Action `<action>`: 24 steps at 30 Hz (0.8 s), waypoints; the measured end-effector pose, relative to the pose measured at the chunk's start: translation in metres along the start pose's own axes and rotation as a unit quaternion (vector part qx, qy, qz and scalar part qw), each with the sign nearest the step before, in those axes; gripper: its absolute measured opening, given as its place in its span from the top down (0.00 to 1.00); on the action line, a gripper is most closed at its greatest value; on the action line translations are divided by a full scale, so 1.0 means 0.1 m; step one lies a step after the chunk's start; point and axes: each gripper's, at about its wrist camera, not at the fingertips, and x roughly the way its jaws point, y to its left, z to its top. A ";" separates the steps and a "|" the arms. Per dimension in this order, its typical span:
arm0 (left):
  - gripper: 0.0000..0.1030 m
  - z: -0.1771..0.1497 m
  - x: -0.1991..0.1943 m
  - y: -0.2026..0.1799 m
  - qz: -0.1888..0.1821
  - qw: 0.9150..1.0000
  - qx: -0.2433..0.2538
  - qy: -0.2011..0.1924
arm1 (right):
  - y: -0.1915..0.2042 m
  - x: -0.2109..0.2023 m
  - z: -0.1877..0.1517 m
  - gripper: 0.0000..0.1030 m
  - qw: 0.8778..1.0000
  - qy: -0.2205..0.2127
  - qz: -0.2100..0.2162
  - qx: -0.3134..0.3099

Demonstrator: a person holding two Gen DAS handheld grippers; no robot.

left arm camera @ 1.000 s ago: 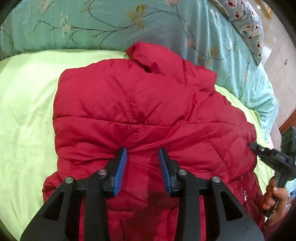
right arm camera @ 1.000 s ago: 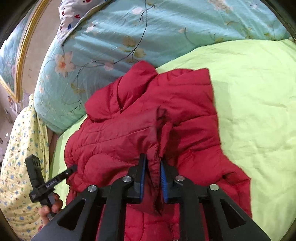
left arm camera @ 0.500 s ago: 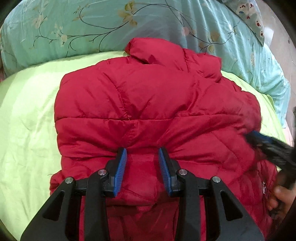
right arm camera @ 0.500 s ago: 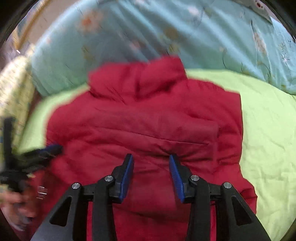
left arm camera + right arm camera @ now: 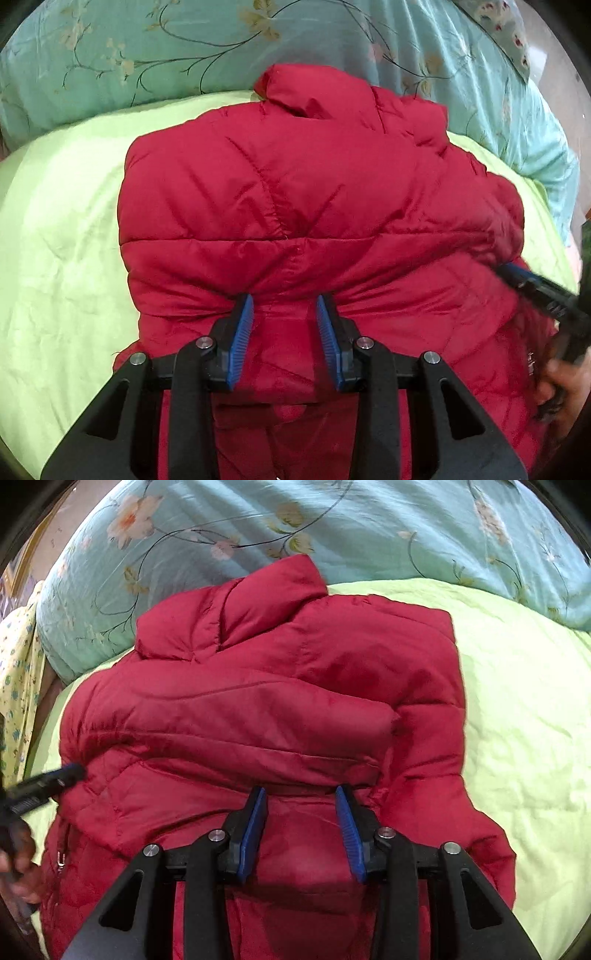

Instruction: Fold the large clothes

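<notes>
Claws spread wide over a half-folded coat: the left gripper (image 5: 284, 314) hangs with its blue pads (image 5: 242, 332) parted and nothing between them, just above the red puffer jacket (image 5: 295, 192), while the right gripper (image 5: 301, 808) hovers likewise agape and empty over the same garment. The jacket lies collar-up on a lime-green bedspread (image 5: 62, 240), its collar (image 5: 273, 587) touching the teal floral quilt (image 5: 332, 524) banked behind it.

Risk, as it appears from here, lies in the padding. A sleeve (image 5: 240, 720) sits folded across the jacket's body, and slick, springy down fabric may well creep back open with neither claw pinning it. A shallow pinch on so thick a layer could also slip off, dragging the bundle askew on the soft bedding.

The right wrist view shows that folded sleeve and its blunt end plainly, plus a yellow patterned cloth (image 5: 18, 672) at the bed's edge; the left wrist view shows only a smooth quilted back panel. The left view alone catches a spotted pillow (image 5: 506, 33) in the far corner.
</notes>
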 end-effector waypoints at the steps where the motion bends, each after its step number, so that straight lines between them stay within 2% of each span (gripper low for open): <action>1: 0.67 0.00 0.00 -0.02 0.005 1.000 0.003 0.000 | -0.01 -0.06 -0.01 0.62 1.000 -0.002 0.003 0.009; 5: 0.67 -0.01 0.05 -0.02 0.010 1.000 0.005 0.001 | 0.08 -0.29 -0.06 0.59 0.999 -0.029 -0.014 -0.009; 9: 0.67 -0.04 -0.02 0.03 -0.004 1.000 -0.009 -0.004 | -0.03 -0.11 -0.13 0.57 0.999 0.002 -0.039 -0.008; 13: 0.67 -0.14 -0.09 0.10 -0.016 1.000 -0.014 -0.011 | -0.17 -0.04 -0.12 0.56 1.000 0.009 -0.016 0.018; 20: 0.67 -0.11 0.03 0.06 -0.003 1.000 -0.004 -0.002 | -0.15 -0.04 -0.14 0.55 1.000 0.006 -0.018 0.012; 24: 0.67 -0.14 -0.08 0.11 -0.020 0.999 -0.023 -0.009 | -0.16 -0.03 -0.13 0.55 1.000 0.007 -0.017 0.016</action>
